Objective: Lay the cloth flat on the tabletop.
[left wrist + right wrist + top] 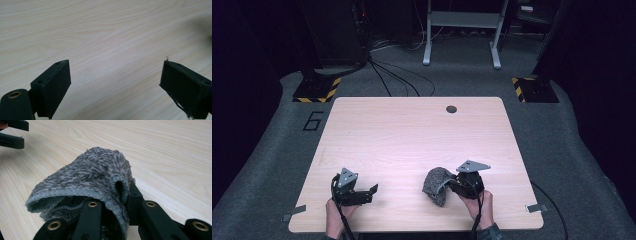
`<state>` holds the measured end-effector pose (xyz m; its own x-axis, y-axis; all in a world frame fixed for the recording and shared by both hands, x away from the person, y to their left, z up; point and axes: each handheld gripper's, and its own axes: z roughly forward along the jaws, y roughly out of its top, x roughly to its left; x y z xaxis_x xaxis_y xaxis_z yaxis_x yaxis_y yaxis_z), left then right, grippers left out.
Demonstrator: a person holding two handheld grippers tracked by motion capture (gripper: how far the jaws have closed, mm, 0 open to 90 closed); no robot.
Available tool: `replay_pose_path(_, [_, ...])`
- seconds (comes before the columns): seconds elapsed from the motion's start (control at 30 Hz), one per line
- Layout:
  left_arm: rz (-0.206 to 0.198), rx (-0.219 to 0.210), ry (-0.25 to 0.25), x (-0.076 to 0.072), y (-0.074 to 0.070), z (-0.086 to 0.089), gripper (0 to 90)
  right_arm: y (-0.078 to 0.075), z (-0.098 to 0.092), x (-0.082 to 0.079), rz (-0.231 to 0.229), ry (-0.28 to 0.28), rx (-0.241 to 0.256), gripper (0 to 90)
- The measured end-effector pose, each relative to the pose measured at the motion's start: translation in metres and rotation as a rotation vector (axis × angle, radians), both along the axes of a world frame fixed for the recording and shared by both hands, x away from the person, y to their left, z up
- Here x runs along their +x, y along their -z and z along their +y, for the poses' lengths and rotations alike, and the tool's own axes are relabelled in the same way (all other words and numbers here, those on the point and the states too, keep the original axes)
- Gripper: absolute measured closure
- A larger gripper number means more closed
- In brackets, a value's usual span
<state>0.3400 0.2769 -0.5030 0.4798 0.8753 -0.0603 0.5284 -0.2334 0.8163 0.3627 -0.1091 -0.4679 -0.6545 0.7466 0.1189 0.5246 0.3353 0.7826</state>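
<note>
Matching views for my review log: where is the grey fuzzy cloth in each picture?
High view: grey cloth near the table's front edge, right of centre, at the right gripper.
Left gripper view: not in it.
Right gripper view: cloth centre, pinched between the jaws.
Shared landmark: the light wooden table.

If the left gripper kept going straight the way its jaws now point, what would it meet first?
Probably the bare table. The left gripper is open and angled down at the wood, with nothing between its jaws. The grey cloth, held by the right gripper, seems off that line.
</note>
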Motion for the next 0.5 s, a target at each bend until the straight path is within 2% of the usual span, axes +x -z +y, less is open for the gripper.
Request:
replay_pose_path(0.13, [-0.011, 0.024, 0.053, -0.001, -0.007, -0.013, 9.4, -0.005, 0.013, 0.007, -0.010, -0.011, -0.022, 78.1])
replay_pose_path(0.2, [-0.019, 0.020, 0.066, -0.001, -0.009, -0.018, 9.4, -0.007, 0.019, 0.010, -0.010, -0.016, -0.036, 78.1])
replay_pose_path(0.3, [-0.035, 0.031, 0.092, 0.000, -0.013, -0.027, 9.4, -0.008, 0.028, 0.015, -0.002, -0.023, -0.049, 78.0])
replay_pose_path(0.47, [-0.039, 0.039, 0.160, 0.002, -0.019, -0.047, 9.5, -0.008, 0.041, 0.024, 0.016, -0.047, -0.076, 77.5])
replay_pose_path(0.5, [-0.039, 0.039, 0.160, 0.002, -0.019, -0.047, 9.4, -0.008, 0.041, 0.024, 0.016, -0.047, -0.076, 77.5])
